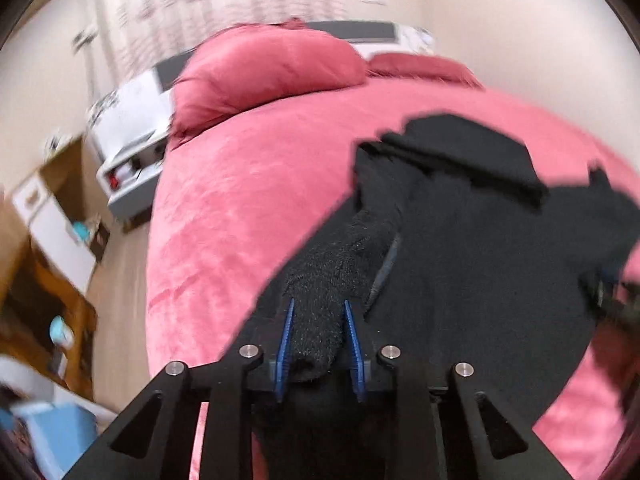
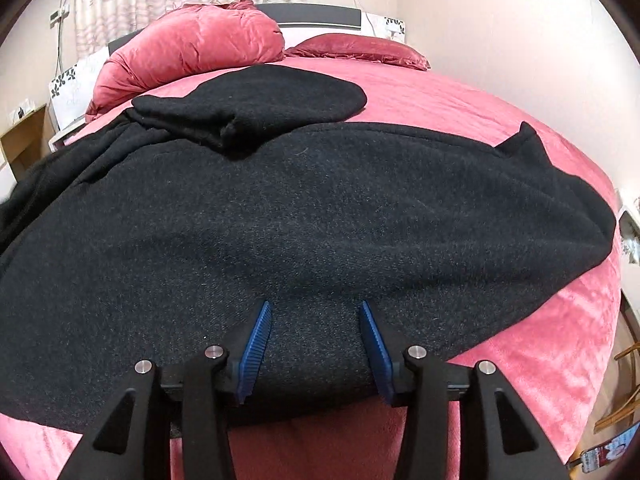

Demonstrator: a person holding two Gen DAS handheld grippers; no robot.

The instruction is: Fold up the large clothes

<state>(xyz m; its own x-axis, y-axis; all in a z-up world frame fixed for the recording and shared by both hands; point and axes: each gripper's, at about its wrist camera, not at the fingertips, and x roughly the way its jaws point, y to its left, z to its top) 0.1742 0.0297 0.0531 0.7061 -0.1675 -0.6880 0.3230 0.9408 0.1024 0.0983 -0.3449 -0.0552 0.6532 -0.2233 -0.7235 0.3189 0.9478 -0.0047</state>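
A large black woolly garment (image 2: 320, 220) lies spread across a pink bed (image 2: 500, 112); its hood or sleeve lies folded at the far side (image 2: 248, 108). In the left wrist view my left gripper (image 1: 319, 310) is shut on a bunched fold of the black garment (image 1: 480, 260) and holds it lifted over the bed (image 1: 224, 208). My right gripper (image 2: 316, 312) is open, its blue fingers (image 2: 256, 344) astride the garment's near edge, resting on the cloth. The right gripper shows dimly at the right edge of the left wrist view (image 1: 612, 296).
A pink duvet roll (image 2: 192, 48) and a red pillow (image 2: 360, 50) lie at the bed's head. A white nightstand (image 1: 132, 148) and wooden furniture (image 1: 44, 280) stand left of the bed. A wall runs along the right (image 2: 520, 20).
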